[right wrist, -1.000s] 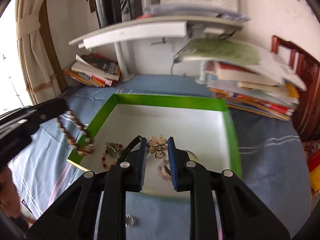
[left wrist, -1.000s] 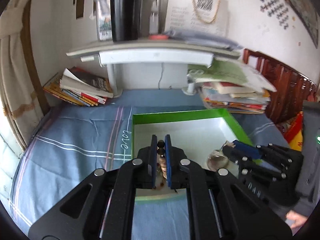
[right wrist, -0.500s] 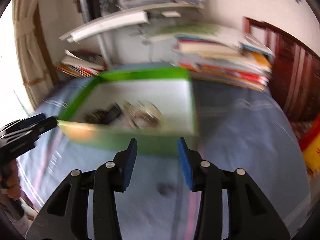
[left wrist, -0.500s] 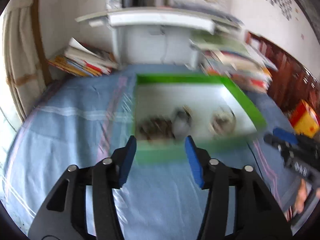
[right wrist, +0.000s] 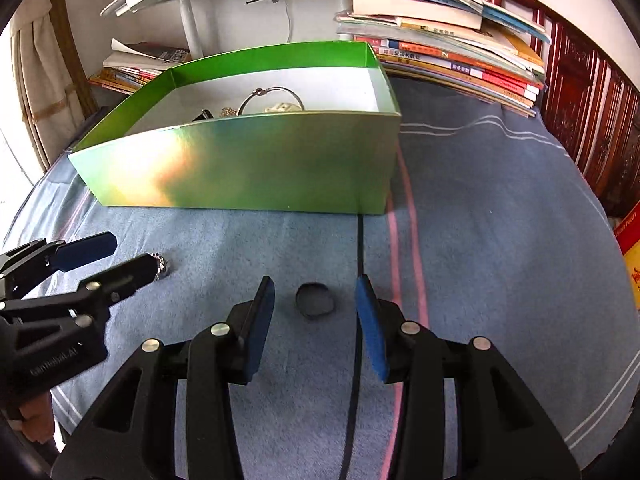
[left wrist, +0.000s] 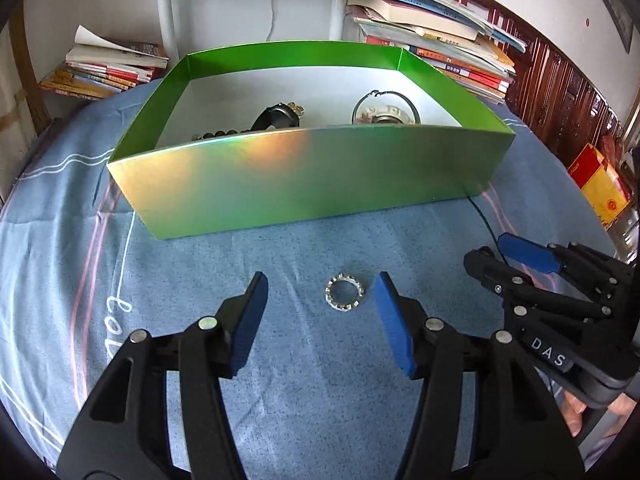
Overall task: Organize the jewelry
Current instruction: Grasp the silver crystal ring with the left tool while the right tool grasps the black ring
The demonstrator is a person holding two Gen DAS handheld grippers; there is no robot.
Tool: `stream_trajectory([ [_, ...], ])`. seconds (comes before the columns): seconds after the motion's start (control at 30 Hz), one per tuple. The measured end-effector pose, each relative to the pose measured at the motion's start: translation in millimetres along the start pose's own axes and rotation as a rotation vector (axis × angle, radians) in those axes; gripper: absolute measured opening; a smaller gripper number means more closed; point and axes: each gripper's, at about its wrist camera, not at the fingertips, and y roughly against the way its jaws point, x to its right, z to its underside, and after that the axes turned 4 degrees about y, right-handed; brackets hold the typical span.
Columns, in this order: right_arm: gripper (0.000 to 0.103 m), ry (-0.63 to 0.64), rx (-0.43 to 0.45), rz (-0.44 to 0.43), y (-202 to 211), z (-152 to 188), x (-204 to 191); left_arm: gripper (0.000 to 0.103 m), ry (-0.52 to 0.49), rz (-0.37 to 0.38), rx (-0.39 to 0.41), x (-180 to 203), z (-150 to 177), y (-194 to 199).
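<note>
A green box (left wrist: 304,176) stands on the blue cloth and holds a beaded bracelet, a dark piece (left wrist: 276,116) and a bangle with a brooch (left wrist: 384,110). It also shows in the right wrist view (right wrist: 248,164). A silver ring (left wrist: 344,292) lies on the cloth between the fingertips of my open, empty left gripper (left wrist: 320,300). A small dark ring (right wrist: 316,300) lies between the fingertips of my open, empty right gripper (right wrist: 314,304). The left gripper (right wrist: 100,258) shows at the left of the right wrist view, with the silver ring (right wrist: 160,266) at its tip.
Stacks of books (left wrist: 432,40) lie behind the box at right, more books (left wrist: 108,68) at back left. A white stand post (left wrist: 168,20) rises behind. A thin black cord (right wrist: 358,320) runs along the cloth. A wooden chair (right wrist: 592,112) stands at right.
Both grippers let go of their jewelry into the box, opened, pulled back and dropped low in front of it. Each now straddles a ring on the cloth.
</note>
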Motion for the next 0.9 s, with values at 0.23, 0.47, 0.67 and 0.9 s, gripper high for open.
stream_trajectory([
  [0.23, 0.031, 0.027, 0.006, 0.01, -2.4, -0.7, -4.3, 0.047, -0.005, -0.013, -0.013, -0.7, 1.2, -5.9],
  [0.47, 0.02, 0.045, 0.012, -0.011, -1.4, 0.6, -9.4, 0.02, 0.002, 0.027, 0.004, -2.1, 2.1, -5.0],
  [0.67, 0.02, 0.038, 0.011, -0.027, 2.0, 1.7, -11.5, 0.019, 0.038, 0.023, 0.007, -11.9, 3.5, -2.0],
  [0.9, 0.02, 0.046, 0.048, -0.044, 19.7, -1.0, -19.0, 0.019, 0.059, -0.015, 0.047, -20.3, 5.5, 16.2],
])
